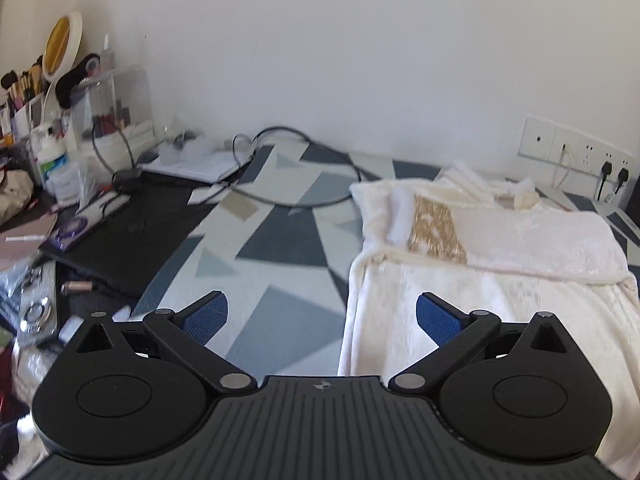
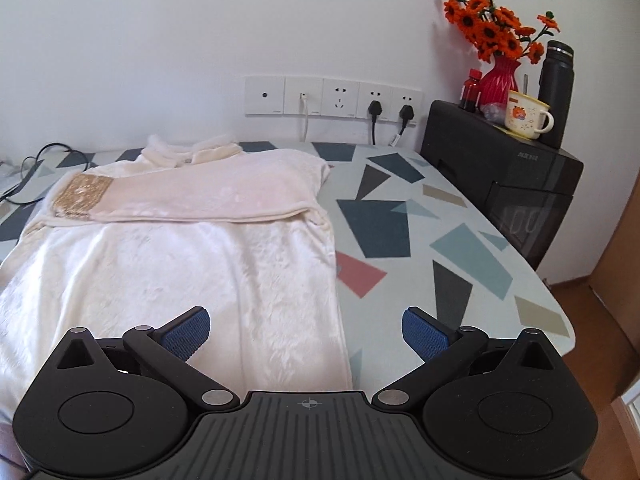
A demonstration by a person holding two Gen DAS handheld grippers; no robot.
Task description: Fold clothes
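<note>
garment: cream plush fleece top w/ gold sequin cuff panel (image 2: 168,240), 1 only, lying flat on the geometric-print tablecloth (image 2: 400,216); fills 9–12 o'clock of the right wrist view, 1–3 o'clock of the left wrist view.
done: both sleeves look folded across the chest; upper one runs side to side, sequin cuff (image 1: 436,228) at its left end.
left: judging by the long body reaching toward the cameras, hem-to-collar fold(s) not yet done; roughly halfway.
left gripper (image 1: 322,316): fingers spread wide, holding nothing; hovers over the garment's left edge.
right gripper (image 2: 306,330): spread wide too, empty; over the right edge, near the hem.
count, grippers: 2.
count, wall sockets (image 2: 332,96): 5 plates, 3 w/ cables plugged.
count, black box (image 2: 500,168) at 2 o'clock: 1; on it red vase of orange flowers (image 2: 498,76), 1 mug, 1 dark flask, 1 small bottle.
clutter (image 1: 60,140): cosmetics etc. at 9–10 o'clock, left wrist view; too jumbled to count.
</note>
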